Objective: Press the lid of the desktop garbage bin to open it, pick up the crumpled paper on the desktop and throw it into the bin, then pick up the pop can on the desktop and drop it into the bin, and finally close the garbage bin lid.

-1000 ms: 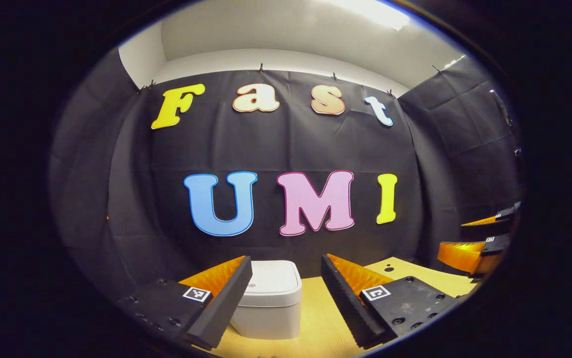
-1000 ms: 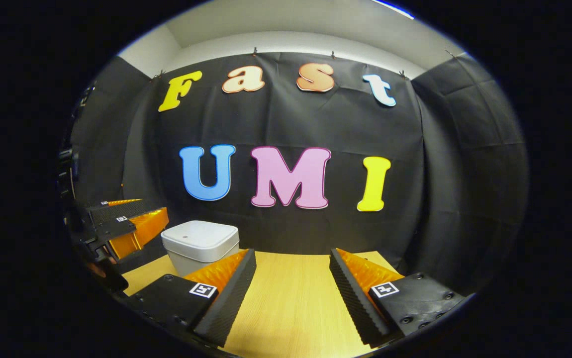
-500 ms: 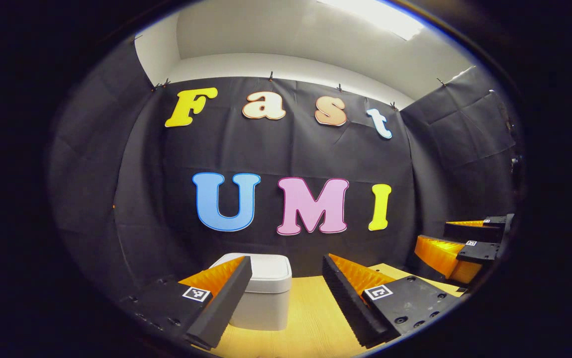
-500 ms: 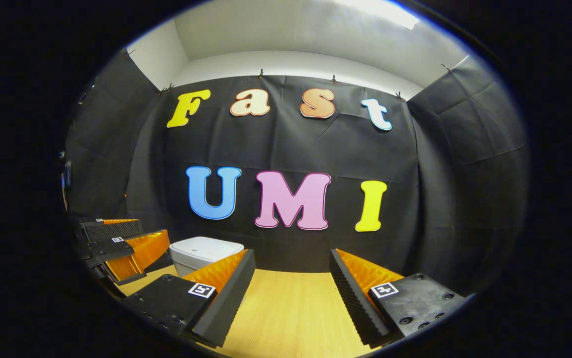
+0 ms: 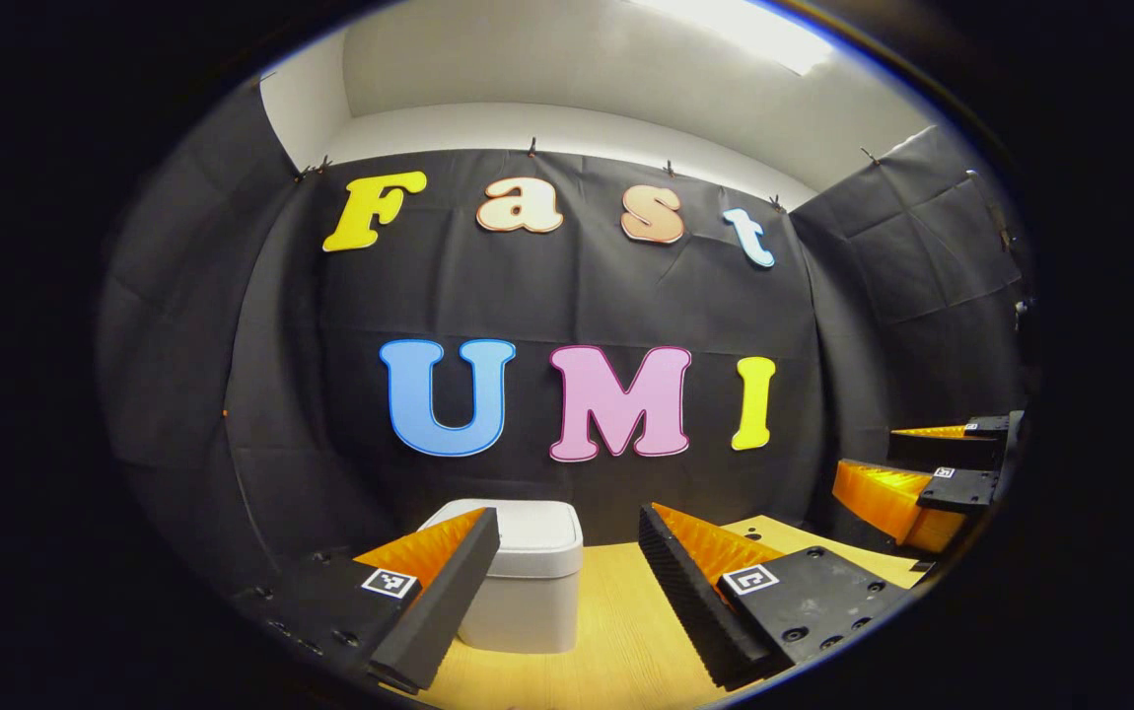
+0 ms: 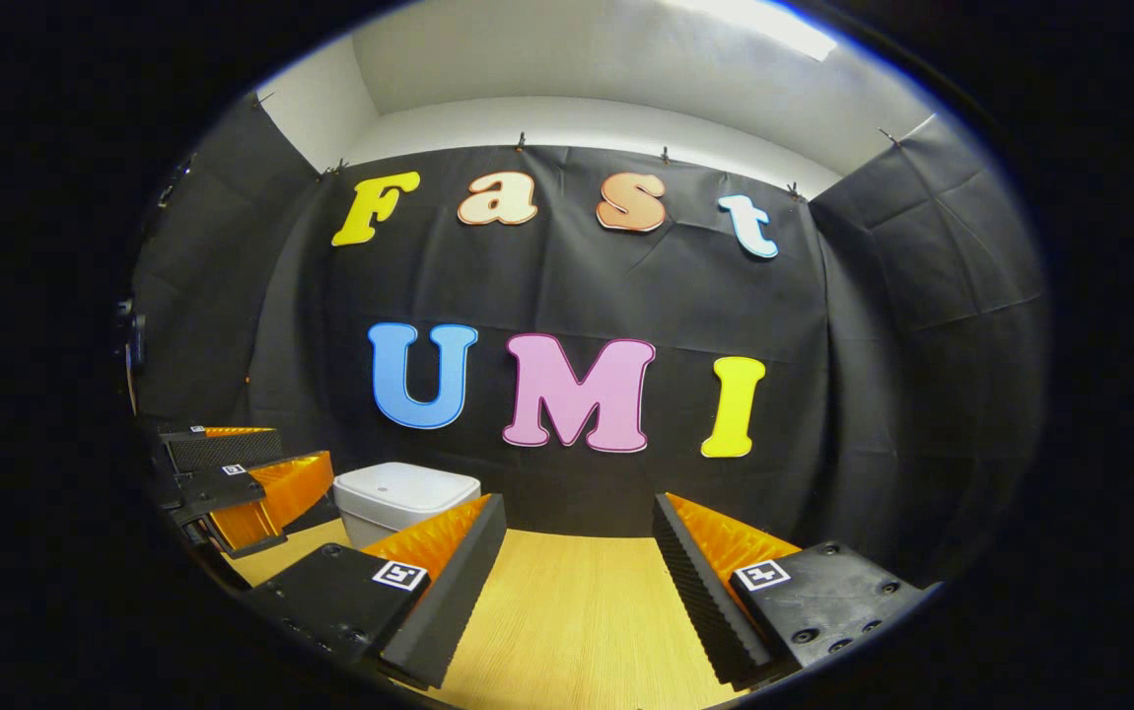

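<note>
1. Left gripper [image 5: 567,552], left gripper view: fingers spread wide apart, nothing between them, held above the wooden desktop [image 5: 606,641]
2. Garbage bin [image 5: 528,582], white with rounded corners, stands upright on the desktop near the black cloth wall; its lid [image 5: 532,532] lies flat and closed. The left finger [image 5: 439,602] overlaps the bin's left edge in this view; contact cannot be told
3. Right gripper [image 6: 577,552], right gripper view: fingers likewise set wide apart, gripping nothing, over bare desktop [image 6: 567,631]
4. In the right gripper view the bin [image 6: 399,498] sits to the left, partly behind that gripper's left finger [image 6: 449,592], lid down
5. Left gripper also seen from the right gripper view at far left [image 6: 232,483], beside the bin, jaws parted
6. Right gripper seen at the far right edge of the left gripper view [image 5: 932,473], well apart from the bin, jaws parted
7. Both grippers off the bin; no paper or can in either grip
</note>
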